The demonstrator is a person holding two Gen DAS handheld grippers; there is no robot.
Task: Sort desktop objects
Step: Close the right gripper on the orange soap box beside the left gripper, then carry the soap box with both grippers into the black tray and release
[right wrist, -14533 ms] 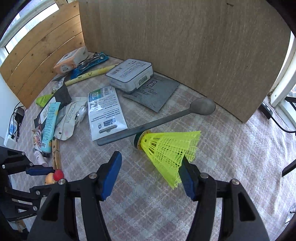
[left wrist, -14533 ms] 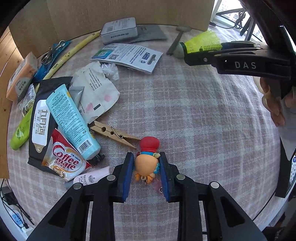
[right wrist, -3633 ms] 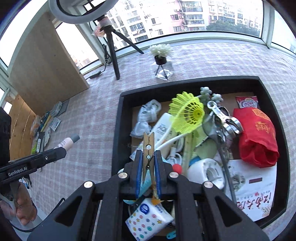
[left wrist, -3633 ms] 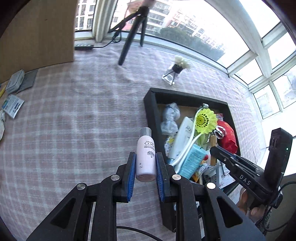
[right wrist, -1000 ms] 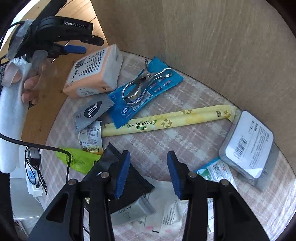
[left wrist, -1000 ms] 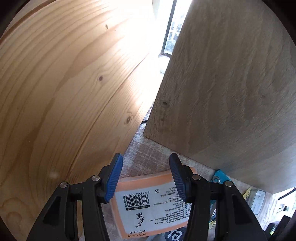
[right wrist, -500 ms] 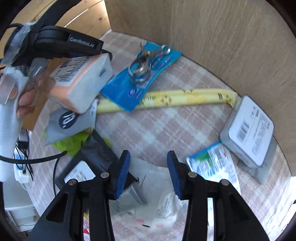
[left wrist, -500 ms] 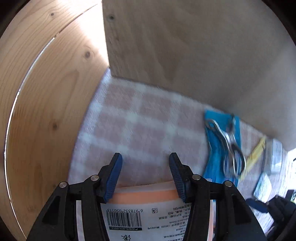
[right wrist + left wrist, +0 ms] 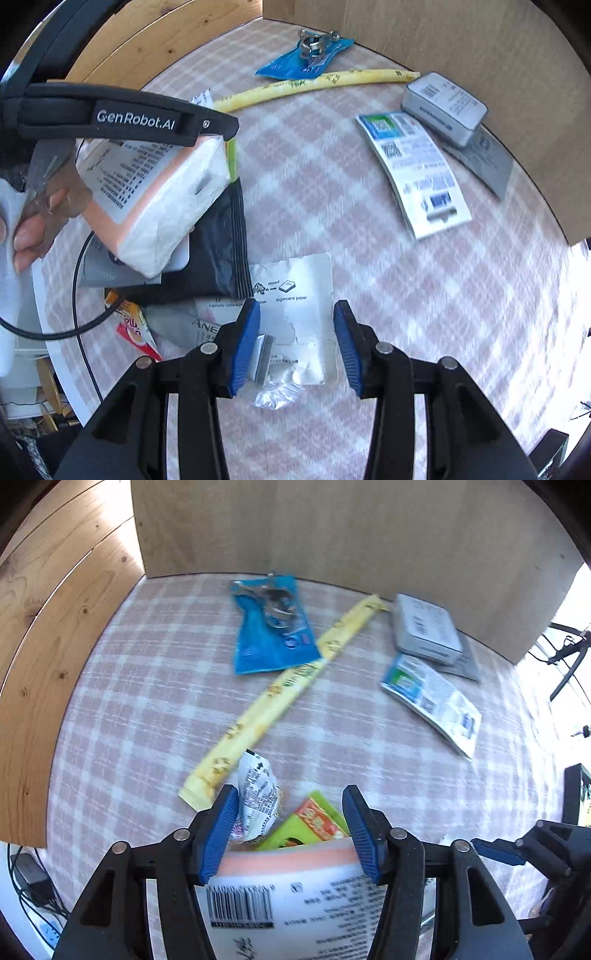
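Lifted since a second ago, when it lay on the counter by the wooden wall, the tissue pack now hangs in the left claw, whose jaws have just been opening a little with the pack between them; the pads press its sides, pinching it above the black pouch. Sorting is mid-carry for this item. To the right, the right claw stands spread and empty over the torn white wrapper on the checked counter. Next, I judge, the pack must travel to the black tray at the far right edge, while the right claw settles and closes on the wrapper.
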